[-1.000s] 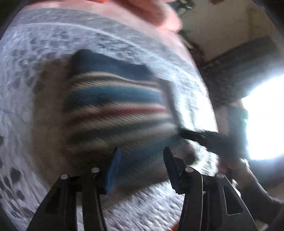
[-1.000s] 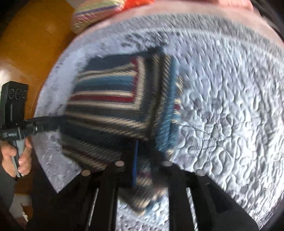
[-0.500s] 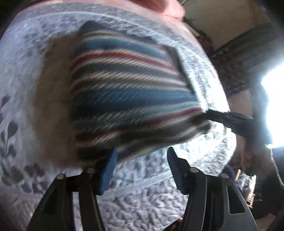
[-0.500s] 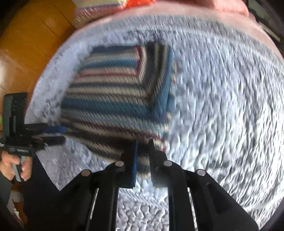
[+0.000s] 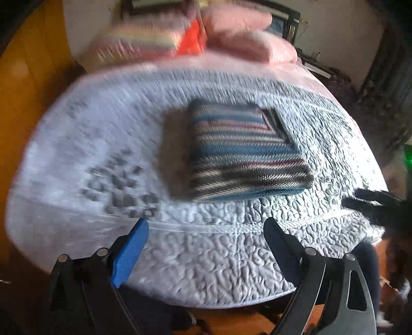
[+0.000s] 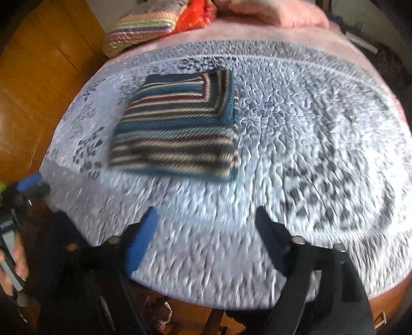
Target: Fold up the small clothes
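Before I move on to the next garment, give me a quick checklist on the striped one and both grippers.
1. Striped sweater folded into a compact rectangle: ok.
2. Sweater lying flat on the grey quilt, clear of its edge: ok.
3. Left gripper open and empty: ok.
4. Right gripper open and empty: ok.
5. Both grippers clear of the sweater, no fabric snagged: ok.
6. Next garment within reach: cannot tell; only a striped folded pile and orange fabric show at the far end.

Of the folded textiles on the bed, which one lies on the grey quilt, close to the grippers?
The blue striped knitted garment; the pastel striped folded blanket and orange cloth lie far back.
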